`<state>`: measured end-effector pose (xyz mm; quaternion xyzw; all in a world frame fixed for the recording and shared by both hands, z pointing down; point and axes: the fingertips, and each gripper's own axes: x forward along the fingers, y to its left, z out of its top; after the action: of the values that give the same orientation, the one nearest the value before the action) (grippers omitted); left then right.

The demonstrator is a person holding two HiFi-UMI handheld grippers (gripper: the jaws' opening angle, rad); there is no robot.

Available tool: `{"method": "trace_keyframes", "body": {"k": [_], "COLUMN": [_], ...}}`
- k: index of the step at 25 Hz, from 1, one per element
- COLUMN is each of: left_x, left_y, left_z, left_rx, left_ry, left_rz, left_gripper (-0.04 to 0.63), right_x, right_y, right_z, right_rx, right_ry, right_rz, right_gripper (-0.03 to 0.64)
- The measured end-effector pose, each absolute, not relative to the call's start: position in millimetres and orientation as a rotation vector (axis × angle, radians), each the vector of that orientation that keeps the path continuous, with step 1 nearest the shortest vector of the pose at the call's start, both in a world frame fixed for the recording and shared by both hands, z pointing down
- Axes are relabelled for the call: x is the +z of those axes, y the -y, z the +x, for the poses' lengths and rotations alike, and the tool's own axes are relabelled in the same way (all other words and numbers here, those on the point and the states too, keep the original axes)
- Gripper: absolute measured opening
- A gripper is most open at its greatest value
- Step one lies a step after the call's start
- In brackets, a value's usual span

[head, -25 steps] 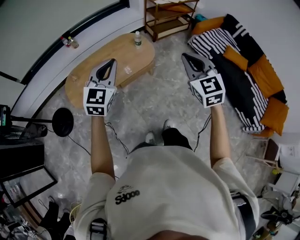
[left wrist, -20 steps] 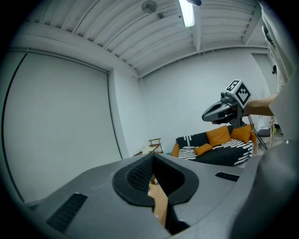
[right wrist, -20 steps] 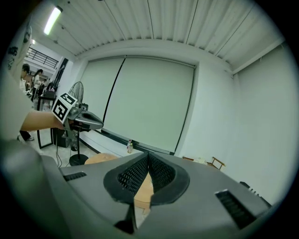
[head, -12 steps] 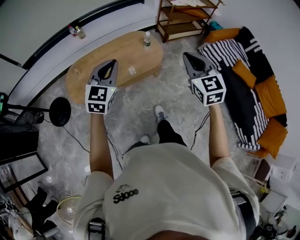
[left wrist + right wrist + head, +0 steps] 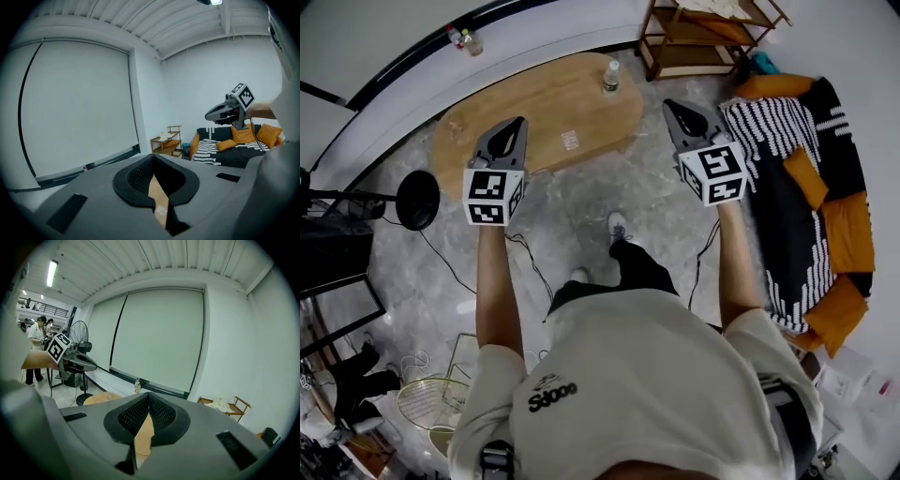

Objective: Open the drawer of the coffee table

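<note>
A person stands on the marble floor (image 5: 581, 216) a little short of a low oval wooden desk (image 5: 534, 103), the coffee table whose drawer is to be opened, with a gripper in each outstretched hand. The left gripper (image 5: 516, 127) is held over the desk's near edge as seen from the head view. The right gripper (image 5: 672, 108) hangs over the floor just off the desk's right end. Both pairs of jaws are together with nothing between them; through each slit only a strip of the wooden top shows.

A bottle (image 5: 610, 77) stands near the desk's right end and a small card (image 5: 570, 140) lies near the middle of its near edge. A sofa (image 5: 787, 187) with a striped throw is at the right, and a wooden shelf (image 5: 703, 33) stands against the far wall.

No view shows the drawer or its handle, and neither gripper touches the desk. The task appears not yet begun: the approach, finding the drawer front, the grip and the pull all remain.
</note>
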<state>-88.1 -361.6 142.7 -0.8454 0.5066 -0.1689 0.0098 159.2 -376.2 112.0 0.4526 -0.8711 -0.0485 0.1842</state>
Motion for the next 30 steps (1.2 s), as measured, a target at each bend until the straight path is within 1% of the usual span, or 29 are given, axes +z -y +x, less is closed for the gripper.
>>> {"method": "trace_keyframes", "body": {"k": [7,12,23,30], "left_x": [194.0,247.8,403.9,510.1], "left_y": [394.8,412.1,434.2,440.4], "left_z": [-88.7,-92.5,-101.6,-100.0], "left_rx": [-0.557,-0.575,-0.497,-0.491], "left_ry": [-1.608,-1.563,-1.529,-1.536], "left_rz": [-2.649,-2.673,-2.687,-2.667], "left_gripper": [0.018,0.018,0.017,0.017], "right_x": [159.8,210.8,383.9,479.9], "right_y": [413.6,431.3,445.3,449.9], "right_z": [168.4,166.9,182.9,180.3], "right_rx": [-0.024,-0.039,-0.038,-0.118], "right_ry": [2.472,2.454,2.416,2.477], "right_rz": [1.297,1.32,1.361,1.26], "right_gripper": [0.005,0.005,0.005,0.005]}}
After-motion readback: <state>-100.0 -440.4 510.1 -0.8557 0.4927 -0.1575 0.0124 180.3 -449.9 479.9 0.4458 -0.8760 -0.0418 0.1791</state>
